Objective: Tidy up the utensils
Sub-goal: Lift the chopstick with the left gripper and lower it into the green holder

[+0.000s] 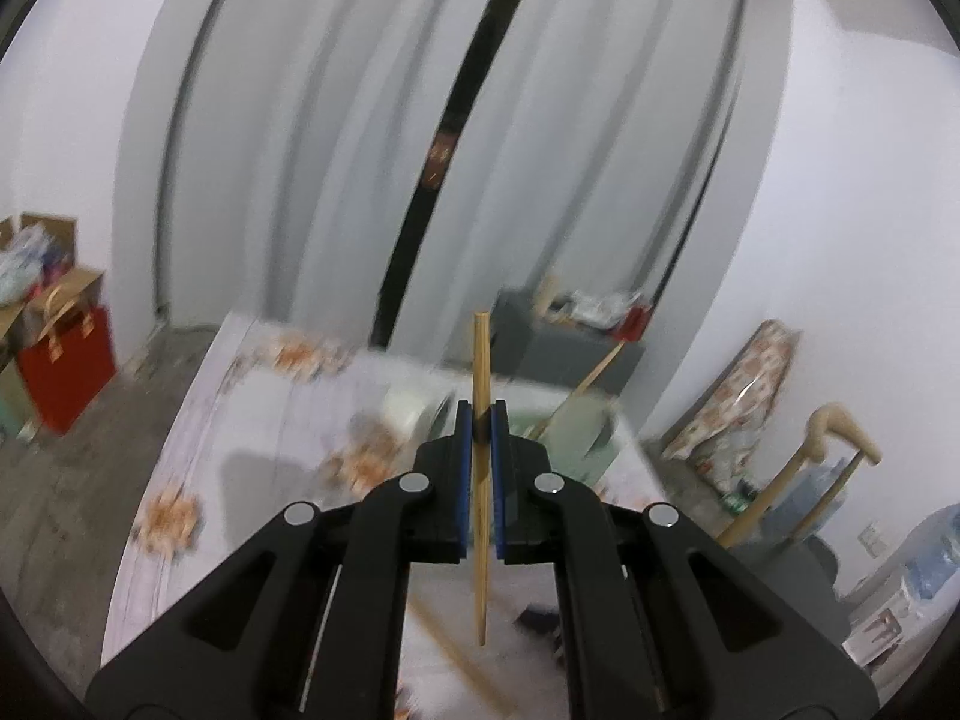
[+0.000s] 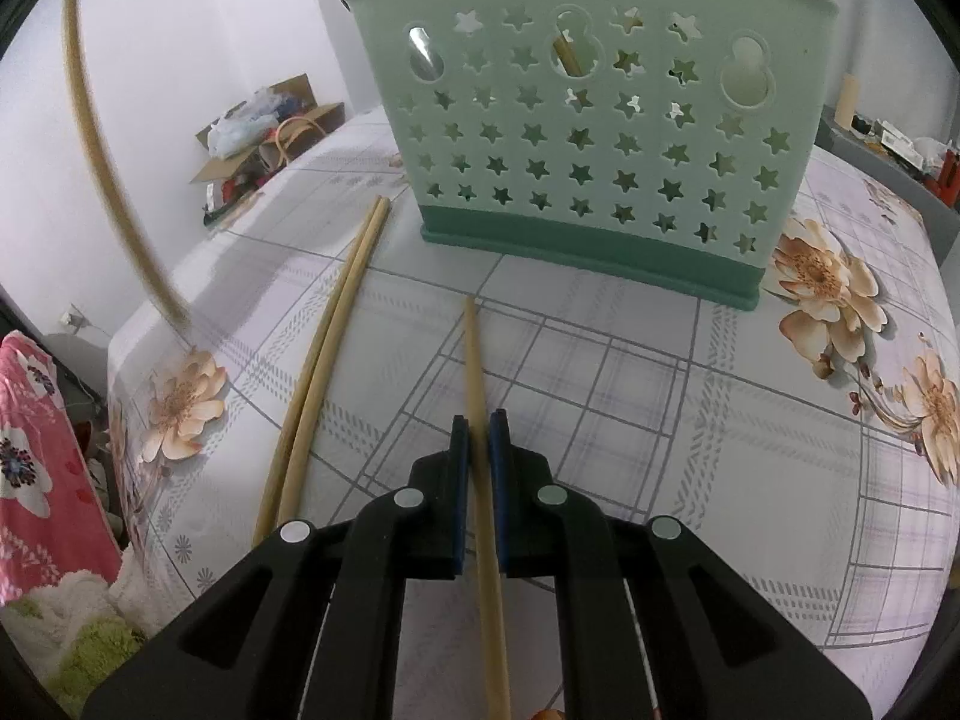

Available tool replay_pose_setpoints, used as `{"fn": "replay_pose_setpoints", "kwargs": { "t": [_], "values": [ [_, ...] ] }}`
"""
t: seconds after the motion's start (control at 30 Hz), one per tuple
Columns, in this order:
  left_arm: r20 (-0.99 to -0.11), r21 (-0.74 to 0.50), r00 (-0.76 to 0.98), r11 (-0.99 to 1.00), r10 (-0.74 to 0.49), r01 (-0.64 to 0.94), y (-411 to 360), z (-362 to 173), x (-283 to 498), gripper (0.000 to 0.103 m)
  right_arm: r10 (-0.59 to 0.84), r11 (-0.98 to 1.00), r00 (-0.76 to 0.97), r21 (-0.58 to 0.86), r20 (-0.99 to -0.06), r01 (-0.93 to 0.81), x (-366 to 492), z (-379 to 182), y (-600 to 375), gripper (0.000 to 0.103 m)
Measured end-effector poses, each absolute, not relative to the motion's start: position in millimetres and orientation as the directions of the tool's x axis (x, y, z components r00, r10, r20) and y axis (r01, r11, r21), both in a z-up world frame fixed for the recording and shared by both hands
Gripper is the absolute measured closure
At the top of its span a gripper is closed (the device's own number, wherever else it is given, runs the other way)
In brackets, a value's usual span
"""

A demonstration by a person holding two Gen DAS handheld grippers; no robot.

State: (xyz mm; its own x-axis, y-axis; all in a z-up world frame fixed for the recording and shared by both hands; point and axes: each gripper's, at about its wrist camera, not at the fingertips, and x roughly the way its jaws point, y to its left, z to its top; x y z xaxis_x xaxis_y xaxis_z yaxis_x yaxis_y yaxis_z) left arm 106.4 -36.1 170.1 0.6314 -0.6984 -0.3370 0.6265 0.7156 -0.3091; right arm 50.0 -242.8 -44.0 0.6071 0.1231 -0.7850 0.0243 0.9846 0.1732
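The left gripper (image 1: 480,420) is clenched on a pale wooden chopstick (image 1: 480,480) standing upright between its jaws, aimed slightly downward above the table. The right gripper (image 2: 478,432), tilted steeply down, pinches another chopstick (image 2: 480,450) lying lengthwise between its jaws, with the green star-holed basket (image 2: 588,138) ahead.

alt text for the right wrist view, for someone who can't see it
The right gripper is shut on a chopstick lying on a floral tablecloth, pointing toward a green star-cut utensil holder. Two more chopsticks lie side by side to the left.
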Motion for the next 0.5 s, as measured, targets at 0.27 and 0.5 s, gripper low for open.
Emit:
{"fn": "replay_pose_setpoints", "kwargs": {
  "t": [0.27, 0.5],
  "values": [
    [-0.139, -0.242, 0.658, 0.669, -0.74, 0.702, -78.3, 237.4, 123.4, 0.099, 0.126, 0.984, 0.61, 0.177, -0.782, 0.024, 51.0, -43.0, -244.3, 0.096],
    [-0.134, -0.222, 0.684, 0.694, -0.718, 0.685, -130.3, 226.0, 155.9, 0.099, 0.133, 0.982, 0.608, 0.189, -0.783, 0.028, 53.5, -41.5, -245.4, 0.096]
  ]
}}
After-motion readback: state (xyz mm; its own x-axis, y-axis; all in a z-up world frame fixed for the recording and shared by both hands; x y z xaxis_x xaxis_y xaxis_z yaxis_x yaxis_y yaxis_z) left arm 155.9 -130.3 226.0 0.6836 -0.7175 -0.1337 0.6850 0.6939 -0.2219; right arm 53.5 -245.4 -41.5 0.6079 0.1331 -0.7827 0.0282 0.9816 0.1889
